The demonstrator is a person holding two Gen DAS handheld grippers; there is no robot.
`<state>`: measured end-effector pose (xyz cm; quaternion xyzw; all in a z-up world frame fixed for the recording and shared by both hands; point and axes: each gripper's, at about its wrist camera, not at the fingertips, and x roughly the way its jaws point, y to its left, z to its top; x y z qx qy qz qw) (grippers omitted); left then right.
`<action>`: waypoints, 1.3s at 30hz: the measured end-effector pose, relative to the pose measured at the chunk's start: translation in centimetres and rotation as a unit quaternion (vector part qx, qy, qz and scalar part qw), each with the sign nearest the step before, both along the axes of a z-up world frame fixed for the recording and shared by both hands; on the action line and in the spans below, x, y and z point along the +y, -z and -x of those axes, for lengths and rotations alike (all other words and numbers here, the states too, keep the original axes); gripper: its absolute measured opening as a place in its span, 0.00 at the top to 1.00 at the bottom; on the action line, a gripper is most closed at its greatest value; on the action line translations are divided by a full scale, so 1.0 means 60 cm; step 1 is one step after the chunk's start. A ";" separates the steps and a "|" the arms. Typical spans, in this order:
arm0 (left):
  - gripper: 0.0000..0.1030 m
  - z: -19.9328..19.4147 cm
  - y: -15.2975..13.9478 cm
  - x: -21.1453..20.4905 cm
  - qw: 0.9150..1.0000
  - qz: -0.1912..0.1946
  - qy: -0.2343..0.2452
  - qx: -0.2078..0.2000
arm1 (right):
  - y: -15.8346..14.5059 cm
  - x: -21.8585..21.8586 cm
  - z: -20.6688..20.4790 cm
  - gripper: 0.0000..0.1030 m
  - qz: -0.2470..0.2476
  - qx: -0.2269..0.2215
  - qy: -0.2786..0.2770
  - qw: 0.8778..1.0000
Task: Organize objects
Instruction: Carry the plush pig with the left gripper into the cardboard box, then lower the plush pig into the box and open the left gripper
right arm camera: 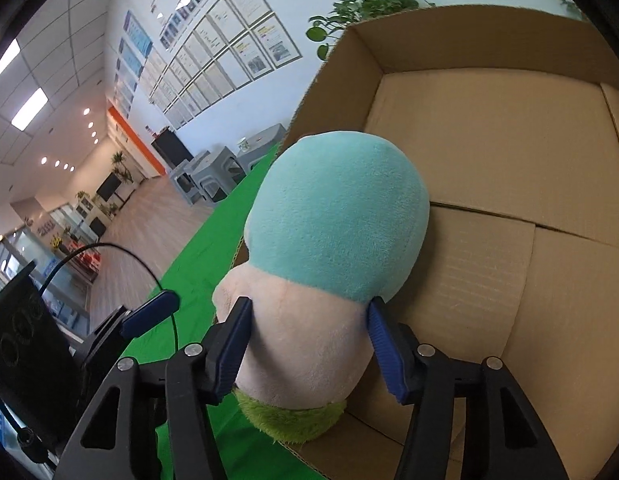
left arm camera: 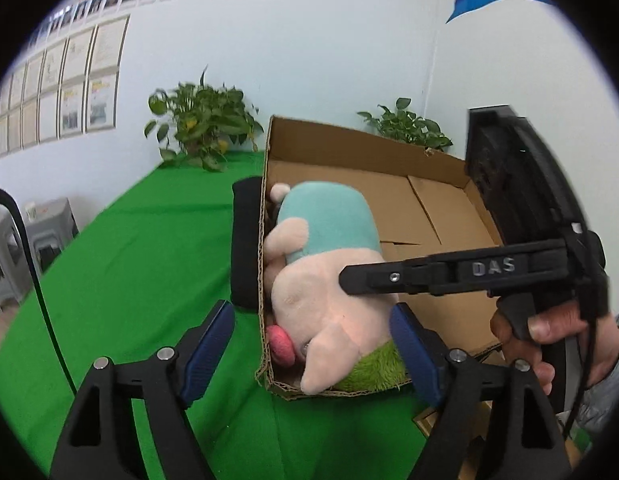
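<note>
Blue-padded fingers of the right gripper (right arm camera: 309, 344) pinch the plush toy (right arm camera: 329, 240) at its pink lower body, one pad pressed against each side. The left-wrist view shows the same right gripper (left arm camera: 345, 276) from the side, its black finger lying across the plush toy (left arm camera: 329, 272), with the person's right hand (left arm camera: 549, 340) closed around the handle.

The left gripper (left arm camera: 313, 344) stands spread wide. Its left pad sits over the green cloth outside the box; its right pad sits just beside the toy's pink and green end at the box's near wall. Whether that pad touches the plush cannot be told. Nothing is clamped between the two pads.

Count: two hand-held grippers, one plush toy, one cardboard box, two potted plants.

The plush toy has a turquoise section, a pink body, a pink snout and a shaggy green base. It lies inside the cardboard box (left arm camera: 349, 144), against the left wall and the near corner, with its green base at the box's near edge. The rest of the box floor is bare cardboard with folded flaps.

The box stands on a table covered with green cloth (left arm camera: 141, 260). One potted plant (left arm camera: 201, 124) stands at the far left of the table; the second potted plant (left arm camera: 409, 124) stands behind the box's far wall. Grey plastic stools (left arm camera: 25, 248) stand on the floor beyond the table.
</note>
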<state>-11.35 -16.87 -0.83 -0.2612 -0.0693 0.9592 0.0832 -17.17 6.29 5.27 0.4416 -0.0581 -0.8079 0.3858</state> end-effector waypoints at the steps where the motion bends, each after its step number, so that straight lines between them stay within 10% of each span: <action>1: 0.23 0.008 0.005 -0.002 1.000 -0.005 0.008 -0.015 | 0.000 -0.001 -0.001 0.47 0.002 -0.001 -0.004 1.000; 8: 0.31 0.017 0.027 0.011 0.998 -0.020 0.031 -0.054 | 0.020 -0.005 0.023 0.28 0.022 -0.038 -0.004 0.999; 16: 0.46 0.017 0.028 0.008 0.998 -0.019 0.002 -0.066 | -0.045 0.147 -0.062 0.08 -0.013 0.059 0.099 0.993; 22: 0.54 0.013 0.027 0.004 0.997 -0.017 -0.007 -0.072 | -0.059 0.358 -0.112 0.05 -0.178 0.147 0.299 0.926; 30: 0.55 0.003 0.028 0.008 0.997 -0.017 -0.013 -0.073 | 0.084 0.447 -0.071 0.75 -0.179 0.042 0.321 0.929; 39: 0.55 -0.034 0.028 0.002 0.997 -0.008 -0.034 -0.065 | 0.100 0.388 -0.102 0.81 -0.206 0.062 0.314 0.925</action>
